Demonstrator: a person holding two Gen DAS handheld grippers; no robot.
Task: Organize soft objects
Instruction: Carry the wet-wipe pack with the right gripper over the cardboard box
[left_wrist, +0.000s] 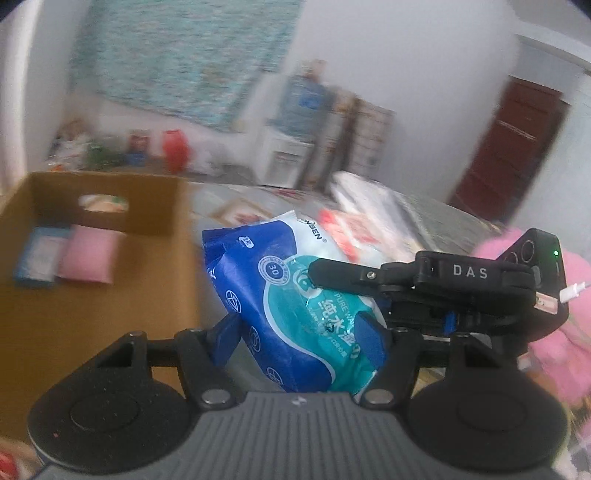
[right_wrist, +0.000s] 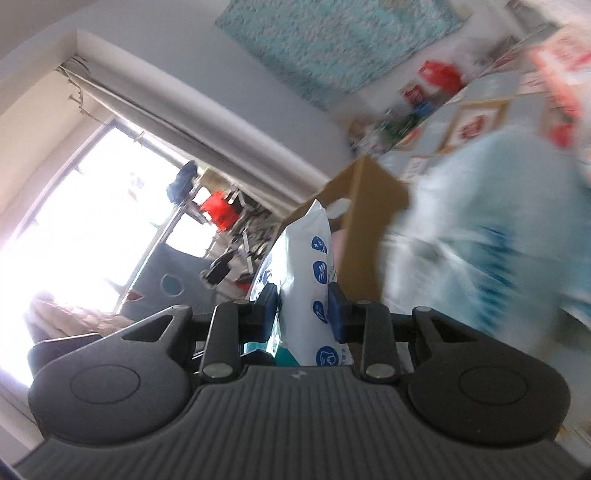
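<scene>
A soft plastic pack of wet wipes (left_wrist: 295, 306), glossy blue and teal with white panels and printed lettering, was held off the surface between both tools. In the left wrist view its long axis ran from about 11 o'clock, where the crimped seam end pointed, down to 5 o'clock, the film wrinkled and pillowy. The left gripper (left_wrist: 306, 328) had its blue-padded fingers (left_wrist: 225, 332) clamped on the pack's lower flanks. The right gripper (right_wrist: 303, 314), seen in the left view as a black body marked "DAS" reaching in from 3 o'clock, also had its fingers pressed together on the pack; in its own view the pack (right_wrist: 308, 280) stood edge-on, the narrow sealed end pointing to 12 o'clock between the two blue pads.

An open brown cardboard box (left_wrist: 155, 206) with an oval handle cutout lay toward 9 o'clock of the pack, near it. Inside rested a pink soft rectangular packet (left_wrist: 88, 254) just beside a pale blue packet (left_wrist: 40, 254). A fluffy pink item (left_wrist: 569, 354) showed at 3 o'clock, blurred.
</scene>
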